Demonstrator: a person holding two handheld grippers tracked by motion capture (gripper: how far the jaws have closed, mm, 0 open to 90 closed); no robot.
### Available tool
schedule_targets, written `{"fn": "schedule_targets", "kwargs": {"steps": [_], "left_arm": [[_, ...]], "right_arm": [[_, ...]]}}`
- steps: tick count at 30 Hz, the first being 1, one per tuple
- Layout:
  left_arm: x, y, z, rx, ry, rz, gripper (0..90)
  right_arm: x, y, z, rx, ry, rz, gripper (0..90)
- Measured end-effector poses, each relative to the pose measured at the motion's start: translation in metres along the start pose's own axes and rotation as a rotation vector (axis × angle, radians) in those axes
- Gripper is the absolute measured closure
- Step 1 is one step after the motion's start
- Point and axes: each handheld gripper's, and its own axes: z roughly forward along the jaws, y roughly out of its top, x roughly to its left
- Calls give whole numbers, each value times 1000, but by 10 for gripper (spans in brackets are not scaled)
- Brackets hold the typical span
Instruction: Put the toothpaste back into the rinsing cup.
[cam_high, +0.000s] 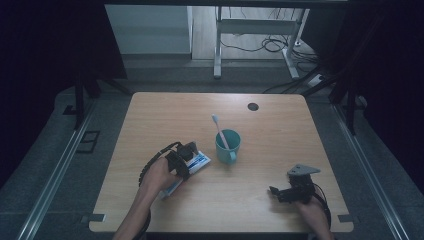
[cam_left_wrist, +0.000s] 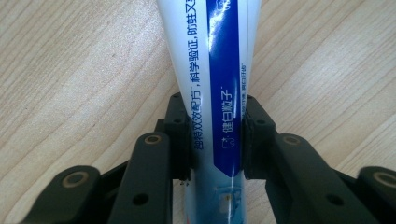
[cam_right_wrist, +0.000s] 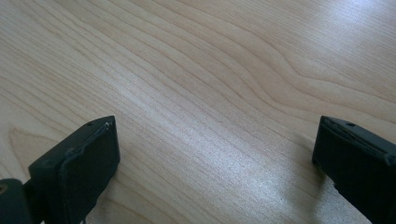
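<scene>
Lying flat, the toothpaste tube (cam_left_wrist: 212, 79) points toward the cup (cam_high: 227, 146).

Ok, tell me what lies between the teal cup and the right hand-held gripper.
Bare wood. In the high view, nothing lies on the table between the teal cup and the right hand-held gripper; the right gripper view shows plain tabletop between its open jaws.

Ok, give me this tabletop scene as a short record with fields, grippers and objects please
left gripper: jaws against both sides of the toothpaste tube, which lies flat on the table
right gripper: open, nothing between the jaws, over bare wood near the table's right front
cup: teal, upright, just right of the tube
toothbrush: standing in the cup, head up, leaning left
</scene>
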Motion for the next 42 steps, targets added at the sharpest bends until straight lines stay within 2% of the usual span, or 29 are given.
{"fn": "schedule_targets", "kwargs": {"steps": [17, 26, 38, 42], "left_arm": [[-1, -13, -5, -95, -31, 18, 723], [-5, -18, -10, -168, -39, 30, 725], [-6, -33, -25, -303, -41, 40, 725], [-7, -36, -30, -346, -31, 55, 725]], "right_arm": [[0, 0, 0, 0, 0, 1, 8], [0, 0, 0, -1, 0, 1, 8], [0, 0, 0, -1, 1, 2, 8], [0, 0, 0, 0, 0, 2, 8]]}}
